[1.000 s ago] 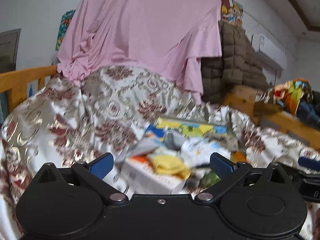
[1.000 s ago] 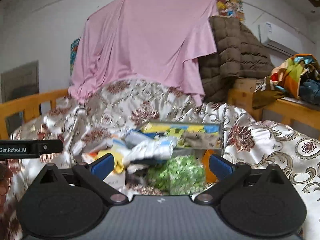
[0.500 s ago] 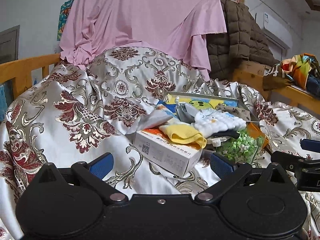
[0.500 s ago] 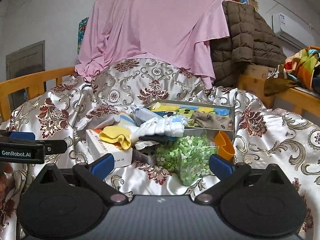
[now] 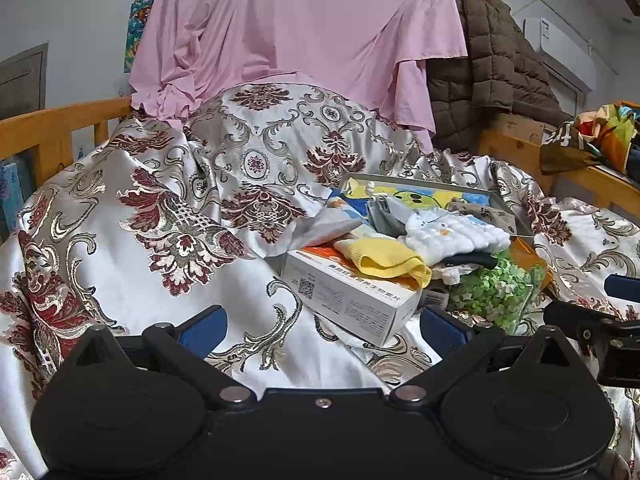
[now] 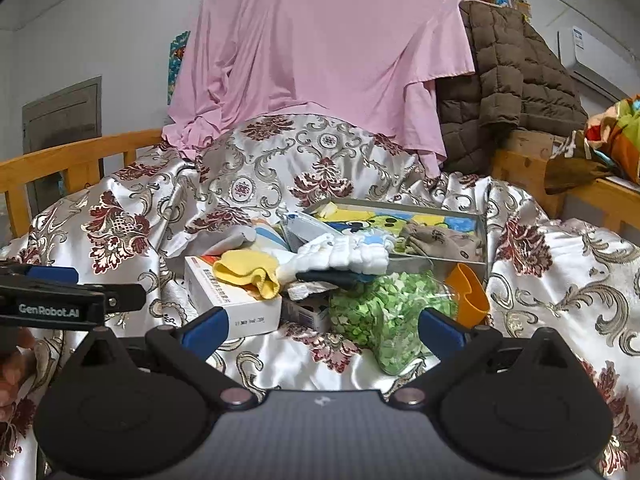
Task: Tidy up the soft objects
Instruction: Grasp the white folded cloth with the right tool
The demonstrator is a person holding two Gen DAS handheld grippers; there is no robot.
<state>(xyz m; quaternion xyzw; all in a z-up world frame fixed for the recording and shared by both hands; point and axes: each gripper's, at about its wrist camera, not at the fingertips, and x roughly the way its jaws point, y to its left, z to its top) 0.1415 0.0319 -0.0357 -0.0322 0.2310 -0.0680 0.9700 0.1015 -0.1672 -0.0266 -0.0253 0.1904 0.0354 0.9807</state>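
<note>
- Left gripper [image 5: 323, 327] and right gripper [image 6: 321, 329] each had jaws spread wide, holding nothing.
- Just ahead of the jaws: one white box [image 5: 352, 300], one yellow sock [image 6: 247, 274] on it, one white sock [image 6: 340, 258], one green bag [image 6: 386, 312].
- Beyond: one tin [image 6: 478, 220].
- Satin cloth [image 5: 160, 272] covered the surface; pink sheet [image 6: 320, 60] hung behind.

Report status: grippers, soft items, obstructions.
Left gripper and right gripper open, empty. Yellow sock on white box, white fluffy sock beside it. Green bag nearest right jaws.

Left tongs [image 5: 323, 326] spread wide and empty, right tongs [image 6: 322, 326] likewise agape, side by side, level
</note>
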